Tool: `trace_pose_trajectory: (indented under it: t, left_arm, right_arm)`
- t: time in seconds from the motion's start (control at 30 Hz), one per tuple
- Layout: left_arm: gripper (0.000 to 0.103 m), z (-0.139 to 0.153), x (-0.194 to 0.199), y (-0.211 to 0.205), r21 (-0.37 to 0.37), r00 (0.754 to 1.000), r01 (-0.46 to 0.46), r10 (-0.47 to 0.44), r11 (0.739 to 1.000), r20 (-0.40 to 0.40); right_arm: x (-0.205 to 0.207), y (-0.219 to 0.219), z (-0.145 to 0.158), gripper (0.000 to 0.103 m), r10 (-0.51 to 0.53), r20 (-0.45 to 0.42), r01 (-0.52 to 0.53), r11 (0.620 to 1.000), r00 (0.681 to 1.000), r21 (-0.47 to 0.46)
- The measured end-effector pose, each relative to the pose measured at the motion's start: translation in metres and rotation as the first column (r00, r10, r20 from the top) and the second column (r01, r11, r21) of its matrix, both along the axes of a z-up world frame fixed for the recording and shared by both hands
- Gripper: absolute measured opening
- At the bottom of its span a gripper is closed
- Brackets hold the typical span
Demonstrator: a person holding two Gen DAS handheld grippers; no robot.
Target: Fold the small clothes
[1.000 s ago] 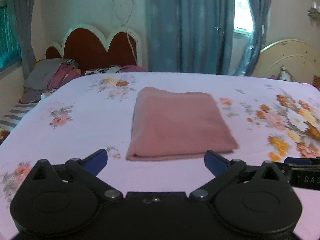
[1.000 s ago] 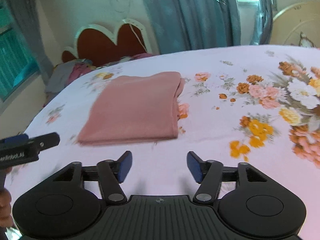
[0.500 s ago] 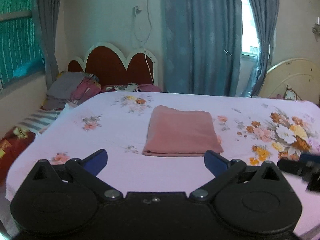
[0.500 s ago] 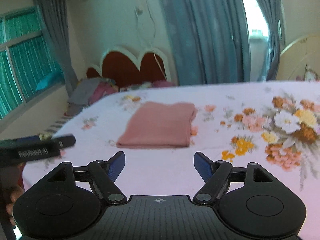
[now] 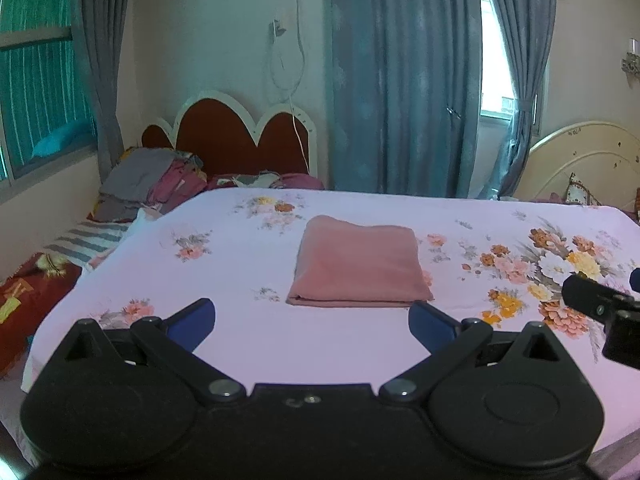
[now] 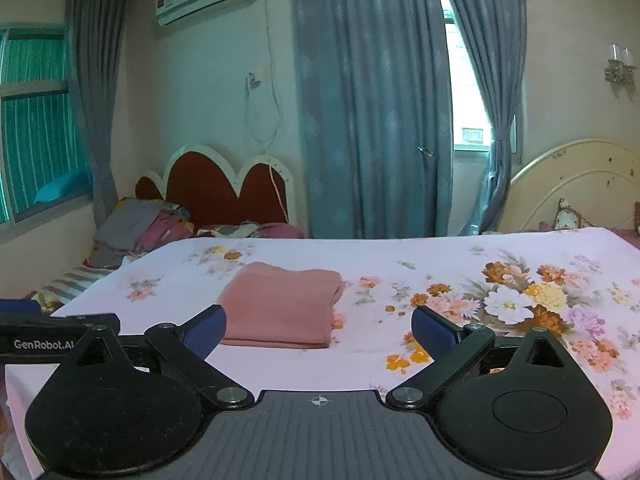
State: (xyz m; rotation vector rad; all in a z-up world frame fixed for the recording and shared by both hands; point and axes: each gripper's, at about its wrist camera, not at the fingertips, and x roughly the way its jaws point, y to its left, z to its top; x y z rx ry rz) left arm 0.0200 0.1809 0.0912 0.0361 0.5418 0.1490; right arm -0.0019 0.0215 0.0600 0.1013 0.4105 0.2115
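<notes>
A pink garment (image 5: 358, 266) lies folded into a neat rectangle in the middle of the bed's floral pink sheet (image 5: 240, 320). It also shows in the right wrist view (image 6: 282, 310). My left gripper (image 5: 312, 320) is open and empty, held back from the garment's near edge. My right gripper (image 6: 318, 328) is open and empty, also back from it and slightly to its right. Each gripper shows at the edge of the other's view.
A pile of unfolded clothes (image 5: 150, 182) sits at the far left by a red headboard (image 5: 240, 140). Blue curtains (image 5: 400, 80) hang behind the bed. A cream headboard (image 5: 580, 160) stands at the right. The bed's near edge lies just below both grippers.
Both grippers have pulled back and risen away from the folded garment, which now looks smaller and farther off. The garment has not moved.
</notes>
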Motion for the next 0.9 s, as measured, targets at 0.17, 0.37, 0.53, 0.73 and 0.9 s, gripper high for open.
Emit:
trace_pose_trajectory:
  t: [0.17, 0.37, 0.53, 0.73, 0.9]
  left_arm:
    - [0.103, 0.003, -0.003, 0.000, -0.004, 1.000, -0.007, 0.007, 1.000, 0.006]
    - [0.103, 0.005, -0.003, 0.001, 0.010, 1.000, -0.006, 0.006, 1.000, 0.010]
    - [0.103, 0.005, -0.003, -0.002, 0.017, 1.000, -0.009, 0.009, 1.000, 0.015]
    - [0.103, 0.004, -0.001, -0.001, 0.014, 1.000, -0.015, 0.015, 1.000, 0.009]
    - [0.103, 0.005, 0.001, 0.002, 0.010, 1.000, -0.019, 0.019, 1.000, 0.007]
  right_arm:
    - [-0.001, -0.004, 0.000, 0.098, 0.004, 0.005, -0.004, 1.000, 1.000, 0.006]
    - [0.000, -0.007, 0.000, 0.098, 0.007, 0.006, -0.007, 1.000, 1.000, 0.017]
    - [0.001, -0.009, 0.000, 0.098, 0.012, -0.003, -0.012, 1.000, 1.000, 0.021]
    - [0.002, -0.009, -0.001, 0.098, 0.014, -0.003, -0.013, 1.000, 1.000, 0.025]
    - [0.004, -0.006, -0.001, 0.098, 0.024, -0.004, -0.024, 0.999, 1.000, 0.025]
